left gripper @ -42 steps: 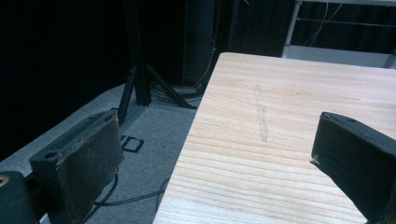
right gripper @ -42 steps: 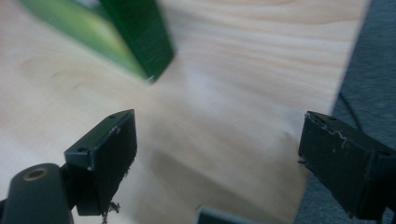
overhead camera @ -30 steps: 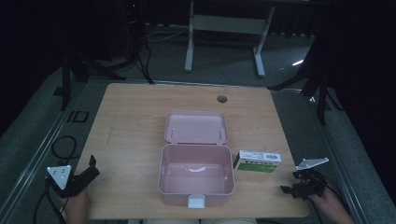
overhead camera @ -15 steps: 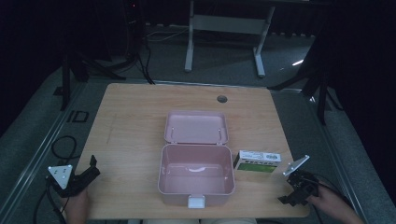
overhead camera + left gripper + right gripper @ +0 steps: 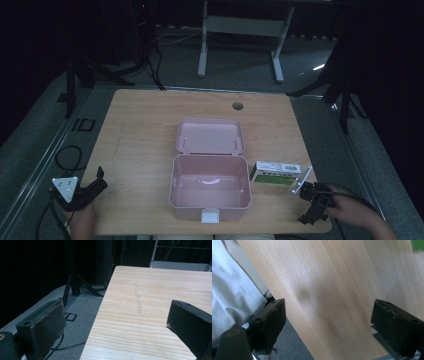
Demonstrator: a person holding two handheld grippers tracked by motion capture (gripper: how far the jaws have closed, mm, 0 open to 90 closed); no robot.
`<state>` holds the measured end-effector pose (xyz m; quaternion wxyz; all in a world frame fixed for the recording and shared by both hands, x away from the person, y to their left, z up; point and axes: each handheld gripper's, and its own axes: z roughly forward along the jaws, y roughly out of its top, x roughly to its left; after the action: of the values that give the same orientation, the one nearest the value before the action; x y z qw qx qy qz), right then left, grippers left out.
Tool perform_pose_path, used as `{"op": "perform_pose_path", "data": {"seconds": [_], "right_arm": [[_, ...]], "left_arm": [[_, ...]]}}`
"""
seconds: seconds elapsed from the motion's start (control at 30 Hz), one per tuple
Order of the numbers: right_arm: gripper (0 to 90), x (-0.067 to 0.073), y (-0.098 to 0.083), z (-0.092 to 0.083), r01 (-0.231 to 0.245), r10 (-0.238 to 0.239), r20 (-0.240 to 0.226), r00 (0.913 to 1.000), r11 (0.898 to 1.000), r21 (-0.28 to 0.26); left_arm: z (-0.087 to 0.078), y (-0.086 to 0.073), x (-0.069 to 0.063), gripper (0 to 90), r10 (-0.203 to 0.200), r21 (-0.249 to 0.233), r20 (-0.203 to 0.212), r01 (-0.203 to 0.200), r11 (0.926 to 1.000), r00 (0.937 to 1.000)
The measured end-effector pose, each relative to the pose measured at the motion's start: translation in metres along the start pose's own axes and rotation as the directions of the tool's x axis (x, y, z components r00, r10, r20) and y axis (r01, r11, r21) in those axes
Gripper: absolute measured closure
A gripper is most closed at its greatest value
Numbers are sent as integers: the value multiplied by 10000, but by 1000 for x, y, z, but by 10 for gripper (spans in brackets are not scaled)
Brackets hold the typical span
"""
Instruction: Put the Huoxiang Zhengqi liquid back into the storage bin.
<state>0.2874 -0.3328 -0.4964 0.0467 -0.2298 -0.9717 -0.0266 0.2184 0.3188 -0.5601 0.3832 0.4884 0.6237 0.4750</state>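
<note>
An open pink box (image 5: 210, 201) stands at the table's middle front, its lid (image 5: 210, 136) laid back flat behind it and its inside bare. A small green and white carton (image 5: 275, 172) lies just right of the box. My left gripper (image 5: 101, 181) rests at the front left corner, open, its jaws wide apart over the table's left edge (image 5: 115, 315). My right gripper (image 5: 306, 216) is at the front right corner, below the carton and turned toward the front edge, open with nothing between its fingers (image 5: 328, 320). A green corner of the carton (image 5: 418, 244) shows at that view's top.
The wooden table (image 5: 145, 130) has a round cable hole (image 5: 237, 106) at its back edge. Cables (image 5: 67, 157) lie on the floor to the left. A white desk frame (image 5: 240, 30) stands beyond the table. A white shirt (image 5: 232, 290) is close to the right gripper.
My right gripper has swung round and dropped toward the front edge, its grey plate now tipped up beside the carton. The left gripper has barely shifted.
</note>
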Motion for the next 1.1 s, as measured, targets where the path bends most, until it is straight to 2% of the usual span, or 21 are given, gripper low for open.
{"op": "perform_pose_path", "data": {"seconds": [0.17,0.23,0.37,0.5,0.57,0.6,0.67,0.77,0.87,0.93,0.97,1.1], "right_arm": [[131,3,9,-2,554,-552,-46,9985,9972,496],[130,4,15,-3,765,-741,-291,9968,9931,894],[130,6,21,-4,1065,-1052,-175,9943,9885,1074],[131,11,30,-6,1780,-1760,-278,9840,9781,1075],[131,13,32,-7,1912,-1891,-294,9815,9753,1102],[131,15,35,-8,2188,-2168,-297,9758,9690,1149],[131,17,37,-10,2309,-2288,-306,9730,9658,1184],[147,23,42,-15,2652,-2608,-514,9640,9573,1149],[151,27,46,-23,2890,-2877,-278,9573,9513,1076],[151,28,47,-25,2936,-2924,-267,9559,9502,1041],[161,32,51,-35,3265,-3264,-182,9451,9396,1025],[161,33,56,-49,3386,-3400,3,9404,9365,917]], "left_arm": [[0,0,1,21,-5,-3,18,5,10000,10000],[0,0,1,21,-2,0,30,2,10000,10000],[0,0,0,21,-4,-4,47,4,10000,10000],[0,0,0,21,-12,1,67,12,10000,10000],[0,0,0,21,-15,-2,67,15,10000,10000],[0,0,0,21,-16,0,68,16,10000,10000],[0,0,1,21,-13,4,76,13,10000,10000],[0,0,1,21,-22,8,110,22,10000,9999],[0,0,1,21,-31,20,114,31,10000,9999],[0,0,1,21,-19,22,109,19,10000,9999],[0,0,0,21,-19,15,111,19,10000,9999],[0,0,1,21,-18,28,108,18,10000,9999]]}}
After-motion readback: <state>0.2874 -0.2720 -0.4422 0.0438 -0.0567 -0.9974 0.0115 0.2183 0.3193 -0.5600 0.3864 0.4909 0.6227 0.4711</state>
